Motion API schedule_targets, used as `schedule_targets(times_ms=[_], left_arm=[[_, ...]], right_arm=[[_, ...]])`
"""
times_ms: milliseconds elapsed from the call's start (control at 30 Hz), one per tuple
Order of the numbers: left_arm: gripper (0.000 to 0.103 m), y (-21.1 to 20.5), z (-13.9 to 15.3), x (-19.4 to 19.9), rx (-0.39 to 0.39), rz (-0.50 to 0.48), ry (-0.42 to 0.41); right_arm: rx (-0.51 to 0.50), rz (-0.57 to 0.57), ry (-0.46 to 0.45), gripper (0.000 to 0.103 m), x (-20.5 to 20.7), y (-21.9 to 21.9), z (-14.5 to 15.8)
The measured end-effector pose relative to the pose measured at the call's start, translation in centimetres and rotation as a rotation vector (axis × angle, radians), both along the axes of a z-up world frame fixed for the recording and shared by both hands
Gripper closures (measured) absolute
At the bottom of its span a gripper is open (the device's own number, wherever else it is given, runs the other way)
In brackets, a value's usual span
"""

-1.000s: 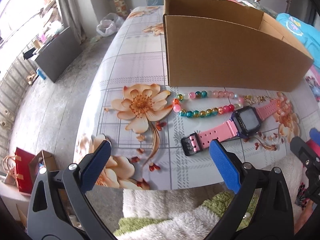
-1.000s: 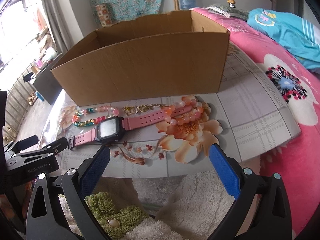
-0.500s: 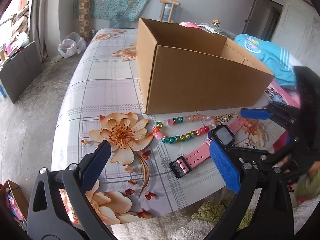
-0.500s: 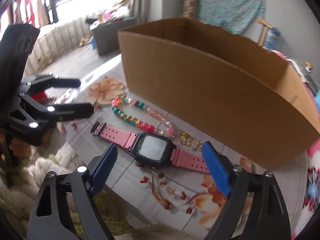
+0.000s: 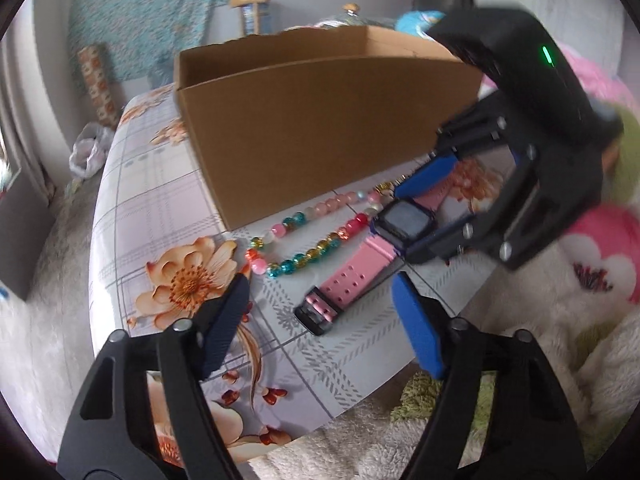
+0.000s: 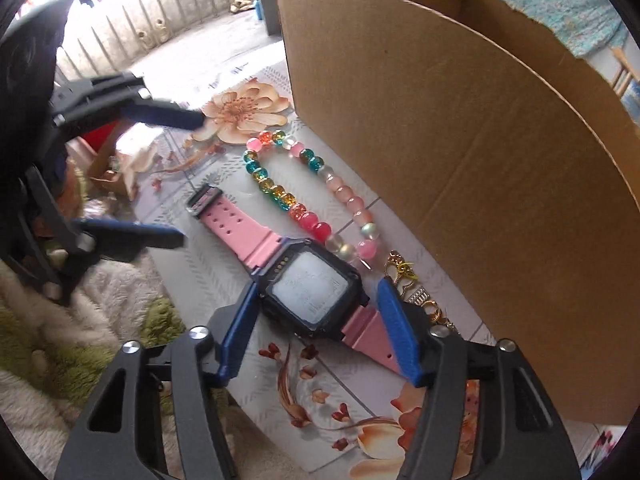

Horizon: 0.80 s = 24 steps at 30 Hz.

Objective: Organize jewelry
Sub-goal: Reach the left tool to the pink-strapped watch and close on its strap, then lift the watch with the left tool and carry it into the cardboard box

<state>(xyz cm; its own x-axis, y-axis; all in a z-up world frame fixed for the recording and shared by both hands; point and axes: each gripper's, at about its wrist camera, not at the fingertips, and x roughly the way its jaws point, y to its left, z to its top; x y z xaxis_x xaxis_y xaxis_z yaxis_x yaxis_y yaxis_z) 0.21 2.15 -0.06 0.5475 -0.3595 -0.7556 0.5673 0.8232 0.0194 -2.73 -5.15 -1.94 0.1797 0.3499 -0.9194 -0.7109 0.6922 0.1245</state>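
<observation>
Now the right gripper (image 6: 316,328) had been brought down w/ jaws closing round the watch (image 6: 312,288) face, pads not yet pressing. Left gripper (image 5: 320,316) was narrowing too, strap end just ahead. Box (image 6: 460,160) beyond: pickup judged imminent.

Both hand-held grippers angle downward; left (image 5: 320,312) and right (image 6: 316,320) jaws closing.

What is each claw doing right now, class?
Left claw: closing, nothing gripped, watch strap between its pads.
Right claw: closing around the watch.
</observation>
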Motion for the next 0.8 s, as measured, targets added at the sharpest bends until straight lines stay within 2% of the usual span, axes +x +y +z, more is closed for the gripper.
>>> schedule_targets(times_ms=[200,267,300,367,433,467,500,533,667,767,800], left_arm=[[0.049,-3.1,-0.7,-0.7,0.095,-0.126,-0.02],[0.051,-4.1,-1.0,-0.7,0.131,-0.141,-0.021],[0.057,-4.4,-1.2,-0.7,0.144,-0.148,-0.018],[0.059,-4.9,-1.4,-0.6,0.159,-0.148,-0.02],[0.074,-5.1,-1.4,-0.5,0.168,-0.142,-0.017],[0.077,-5.3,-1.4,-0.3,0.174,-0.132,-0.018],[0.087,-5.4,-1.5,-0.1,0.177,-0.12,-0.017],[0.091,-5.4,-1.5,0.2,0.179,-0.111,-0.013],[0.096,-4.9,-1.1,1.0,0.118,-0.093,0.043],[0.097,-4.7,-1.1,0.9,0.127,-0.101,0.035],[0.097,-4.7,-1.1,0.9,0.13,-0.105,0.033]], right_arm=[[0.073,0.032,0.107,0.048,1.4,-1.9,0.0],[0.097,0.031,0.144,0.048,3.5,-3.0,0.2],[0.123,0.024,0.173,0.048,4.0,-3.5,0.1],[0.157,0.016,0.206,0.048,4.6,-4.2,0.3],[0.184,0.003,0.226,0.048,5.7,-5.1,0.4],[0.195,-0.001,0.225,0.048,5.9,-5.4,0.5],[0.201,-0.012,0.222,0.048,5.7,-5.7,0.6],[0.205,-0.028,0.212,0.048,5.7,-5.9,0.6],[0.218,-0.124,0.136,0.048,4.8,-7.4,1.9],[0.175,-0.182,-0.003,0.047,3.0,-8.3,3.8],[0.131,-0.209,-0.067,0.047,2.2,-8.9,4.3]])
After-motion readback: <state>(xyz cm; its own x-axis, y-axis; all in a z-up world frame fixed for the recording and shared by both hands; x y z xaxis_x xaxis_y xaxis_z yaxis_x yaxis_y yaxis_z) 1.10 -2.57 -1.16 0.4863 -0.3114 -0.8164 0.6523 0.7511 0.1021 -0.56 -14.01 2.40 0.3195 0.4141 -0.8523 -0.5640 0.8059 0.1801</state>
